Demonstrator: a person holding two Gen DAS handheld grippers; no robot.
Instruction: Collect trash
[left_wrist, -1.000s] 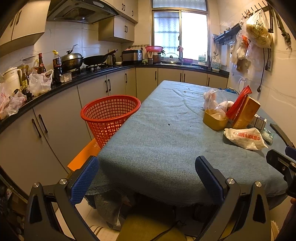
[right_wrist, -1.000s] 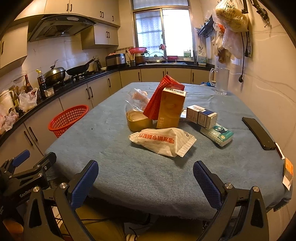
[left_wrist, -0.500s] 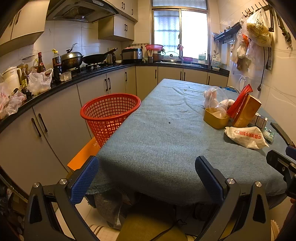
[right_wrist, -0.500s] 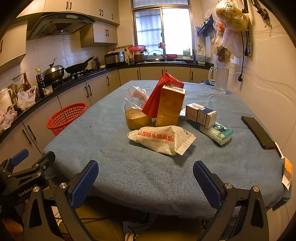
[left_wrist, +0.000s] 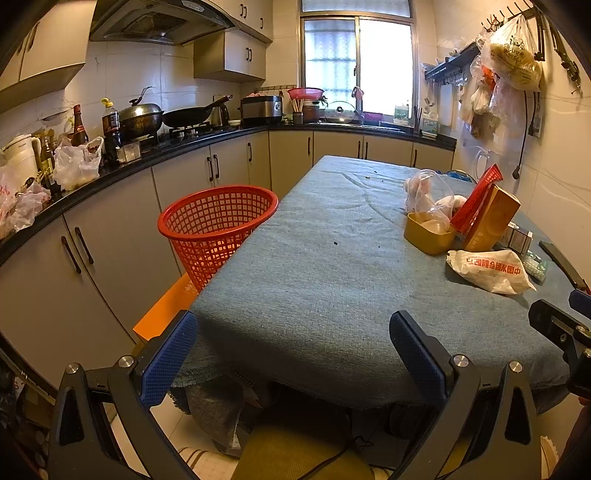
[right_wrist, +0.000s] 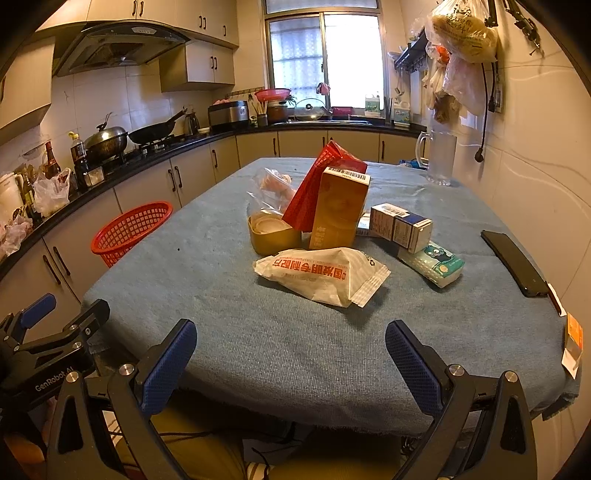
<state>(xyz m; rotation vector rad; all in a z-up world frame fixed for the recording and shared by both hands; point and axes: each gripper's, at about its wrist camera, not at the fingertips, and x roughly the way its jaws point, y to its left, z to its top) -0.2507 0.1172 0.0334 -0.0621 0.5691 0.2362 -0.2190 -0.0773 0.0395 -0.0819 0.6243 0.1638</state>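
- Left tool (left_wrist: 293, 341) sits at the bottom of its frame, jaws spread wide, nothing in them, hovering over the near edge of the desk (left_wrist: 317, 266).
- Right tool (right_wrist: 290, 349) same deal: wide apart and empty, low in its frame.
- Trash is bunched mid-frame in the right view: white bag (right_wrist: 321, 275) nearest, then a yellow tub (right_wrist: 275, 236), tall orange box (right_wrist: 340, 212), red packet (right_wrist: 314, 188) leaning on it, a clear bag (right_wrist: 271, 184) behind.
- Red basket (left_wrist: 218, 227) stands off the desk's left edge, left of centre in the left view.
- Phone (right_wrist: 515, 262) lies at far right.
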